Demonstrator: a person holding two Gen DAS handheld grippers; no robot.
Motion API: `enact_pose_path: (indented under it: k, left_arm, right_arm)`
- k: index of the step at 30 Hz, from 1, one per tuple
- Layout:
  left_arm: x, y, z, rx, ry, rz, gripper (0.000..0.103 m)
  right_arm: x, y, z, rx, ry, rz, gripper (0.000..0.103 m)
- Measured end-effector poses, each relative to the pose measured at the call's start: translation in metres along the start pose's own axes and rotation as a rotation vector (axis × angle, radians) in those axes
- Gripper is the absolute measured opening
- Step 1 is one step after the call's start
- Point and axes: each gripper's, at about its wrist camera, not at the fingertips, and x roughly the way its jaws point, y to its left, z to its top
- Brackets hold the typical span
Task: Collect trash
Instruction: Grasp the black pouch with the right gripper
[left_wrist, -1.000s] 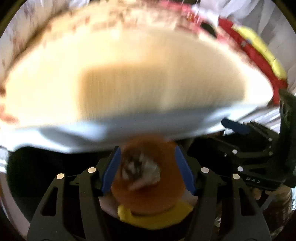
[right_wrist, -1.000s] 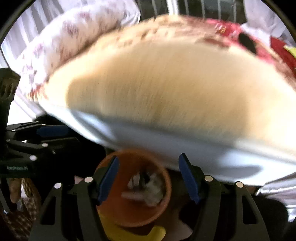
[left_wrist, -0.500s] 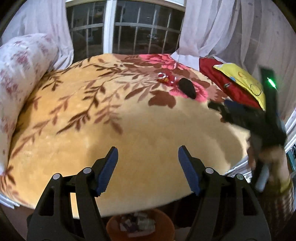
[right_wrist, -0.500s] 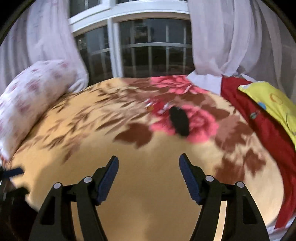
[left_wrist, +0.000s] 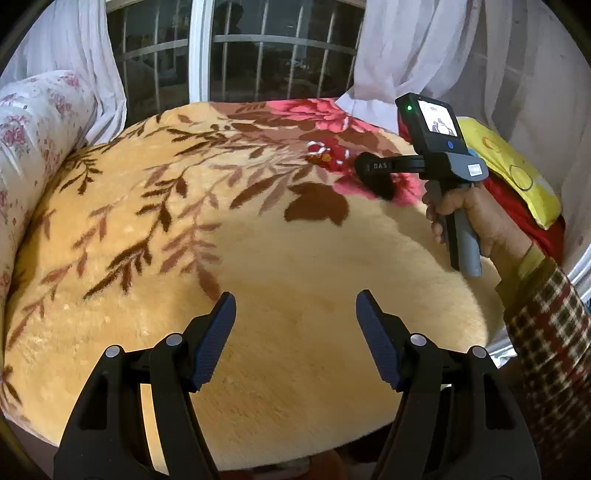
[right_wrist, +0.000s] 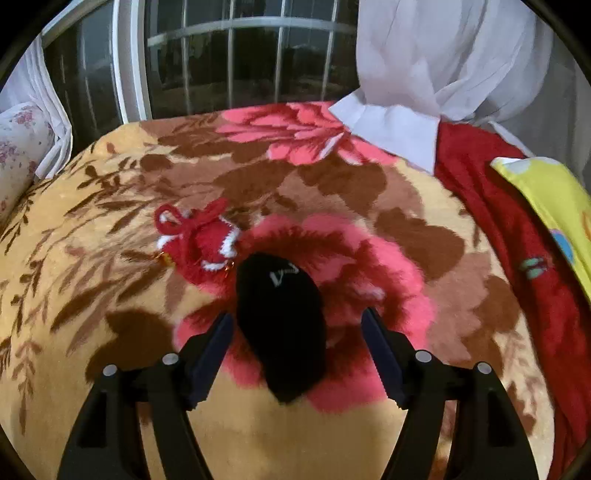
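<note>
A black sock (right_wrist: 282, 321) lies on the floral blanket (right_wrist: 332, 192). A small red and white knitted item (right_wrist: 201, 242) lies just beyond it to the left. My right gripper (right_wrist: 297, 328) is open, its fingers on either side of the sock's near half, just above the blanket. In the left wrist view the right gripper body (left_wrist: 437, 147) is held by a hand over the sock (left_wrist: 380, 186), with the red item (left_wrist: 327, 153) beside it. My left gripper (left_wrist: 295, 317) is open and empty over the plain tan part of the blanket, near the bed's front edge.
A floral pillow (left_wrist: 33, 147) lies along the left side. A red cloth (right_wrist: 517, 229) and a yellow cushion (right_wrist: 550, 195) sit at the right. White curtains (right_wrist: 424, 66) and a barred window (left_wrist: 240, 51) stand behind the bed.
Both grippers rose from the orange bin below the bed edge to above the blanket. The right gripper moved forward until its fingers straddle the black sock.
</note>
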Motion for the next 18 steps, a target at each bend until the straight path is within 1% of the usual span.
enact_pose_path:
  k: [1,2,3,5,7,10,12,15,18]
  left_arm:
    - [0.002,0.000,0.002,-0.002,0.002,0.001,0.066]
    - [0.003,0.000,0.003,-0.004,0.004,-0.001,0.066]
    - [0.003,0.000,0.005,-0.007,0.004,-0.003,0.066]
    - [0.006,0.000,0.009,-0.005,-0.002,-0.005,0.066]
    - [0.010,-0.001,0.014,-0.002,-0.001,-0.006,0.066]
    - [0.021,-0.005,0.027,0.002,0.002,-0.017,0.066]
    - [0.028,-0.008,0.041,0.007,-0.007,-0.013,0.066]
    - [0.047,-0.014,0.073,0.007,-0.034,0.000,0.066]
    - [0.073,-0.018,0.103,-0.012,-0.017,-0.012,0.066]
  right_arm:
    - [0.007,-0.001,0.002,-0.004,0.015,0.002,0.065]
    - [0.009,-0.001,0.002,-0.004,0.028,0.027,0.043]
    - [0.009,-0.003,0.002,0.017,0.037,0.064,0.039]
    - [-0.005,-0.004,-0.001,0.033,0.012,0.049,0.034]
    - [-0.024,-0.002,-0.008,0.042,-0.038,0.044,0.034]
    - [-0.064,0.000,-0.028,0.079,-0.103,0.107,0.034]
    - [-0.084,0.001,-0.042,0.087,-0.140,0.112,0.034]
    - [-0.112,-0.001,-0.061,0.105,-0.192,0.103,0.034]
    - [-0.139,-0.009,-0.079,0.150,-0.247,0.103,0.034]
